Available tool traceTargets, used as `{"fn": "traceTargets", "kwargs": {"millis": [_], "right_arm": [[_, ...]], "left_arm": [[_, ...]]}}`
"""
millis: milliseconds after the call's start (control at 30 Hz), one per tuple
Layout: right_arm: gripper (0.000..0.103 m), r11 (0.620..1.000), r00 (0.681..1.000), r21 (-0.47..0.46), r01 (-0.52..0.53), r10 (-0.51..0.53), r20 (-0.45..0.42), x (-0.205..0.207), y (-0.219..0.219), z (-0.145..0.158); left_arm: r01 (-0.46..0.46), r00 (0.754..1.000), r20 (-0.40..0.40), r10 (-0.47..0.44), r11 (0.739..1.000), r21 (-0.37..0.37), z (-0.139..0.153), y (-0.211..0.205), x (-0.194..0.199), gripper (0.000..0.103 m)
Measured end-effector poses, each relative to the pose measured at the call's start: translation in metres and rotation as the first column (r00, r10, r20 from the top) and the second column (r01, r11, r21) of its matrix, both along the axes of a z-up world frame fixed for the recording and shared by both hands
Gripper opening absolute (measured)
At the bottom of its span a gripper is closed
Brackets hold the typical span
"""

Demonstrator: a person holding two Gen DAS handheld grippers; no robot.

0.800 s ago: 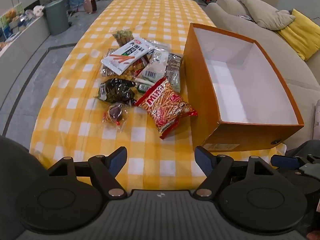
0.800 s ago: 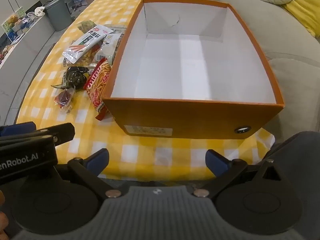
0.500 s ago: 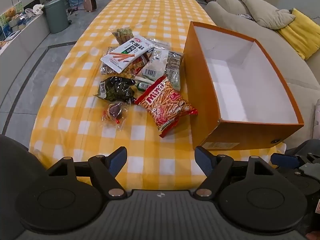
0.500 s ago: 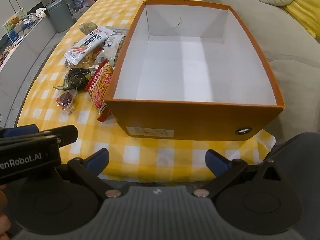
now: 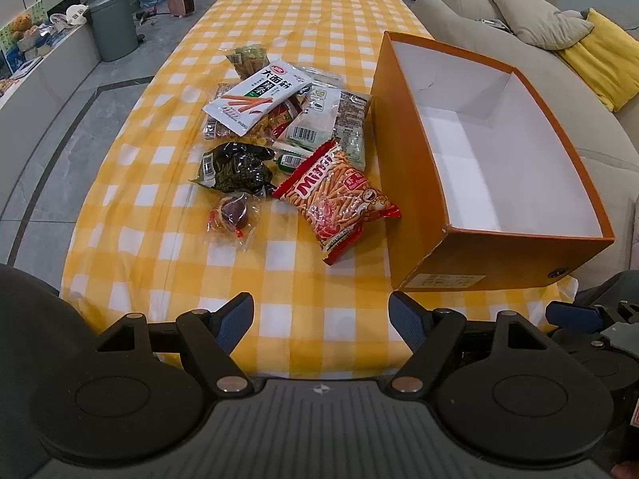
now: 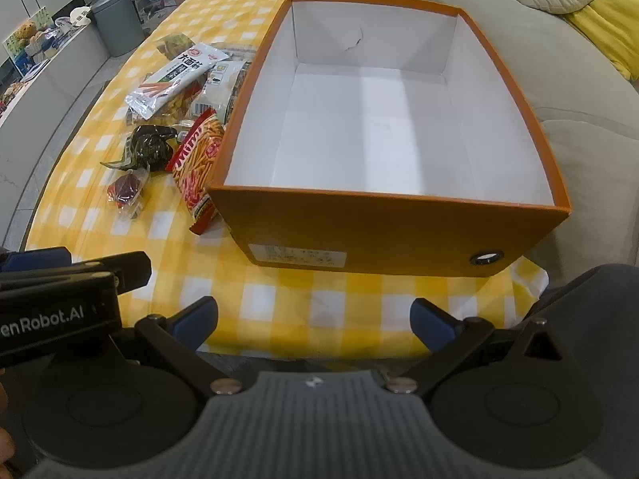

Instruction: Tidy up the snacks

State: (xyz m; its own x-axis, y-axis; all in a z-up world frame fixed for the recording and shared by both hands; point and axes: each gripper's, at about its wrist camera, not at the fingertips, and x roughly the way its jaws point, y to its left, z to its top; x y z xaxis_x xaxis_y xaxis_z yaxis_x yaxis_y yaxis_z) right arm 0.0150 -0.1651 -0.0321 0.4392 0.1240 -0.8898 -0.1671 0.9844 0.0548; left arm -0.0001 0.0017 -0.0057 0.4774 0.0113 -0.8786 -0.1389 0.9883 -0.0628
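Observation:
A pile of snack packets lies on the yellow checked tablecloth [image 5: 159,215]: a red stick-snack bag [image 5: 337,199], a dark green packet [image 5: 235,165], a small clear packet with a dark sweet [image 5: 233,215], a white packet with orange sticks [image 5: 259,94]. An empty orange box [image 5: 411,183] with a white inside stands right of them; it also shows in the right wrist view [image 6: 383,227]. My left gripper [image 5: 321,319] is open and empty near the table's front edge. My right gripper [image 6: 313,319] is open and empty before the box.
A beige sofa [image 5: 479,24] with grey and yellow cushions runs along the table's right side. A grey bin [image 5: 114,26] and plants stand on the floor at far left. The left gripper's body [image 6: 60,299] shows at the left of the right wrist view.
Both grippers have shifted slightly, and the snacks and box sit a little higher and nearer in view. Jaws stay open.

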Motion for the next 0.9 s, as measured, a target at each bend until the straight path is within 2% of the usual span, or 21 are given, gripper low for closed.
{"fn": "traceTargets", "kwargs": {"millis": [233,900], "right_arm": [[0.1,1.0,1.0,-0.029,-0.007,0.008,0.022,-0.0016,0.0025,0.0013],[0.1,1.0,1.0,-0.027,-0.006,0.006,0.005,-0.0021,0.0026,-0.0017]], "left_arm": [[0.006,1.0,0.007,-0.007,1.0,0.016,0.0005,-0.0008,-0.001,0.09],[0.007,1.0,-0.01,-0.007,1.0,0.024,-0.0019,0.0003,-0.0007,0.09]]}}
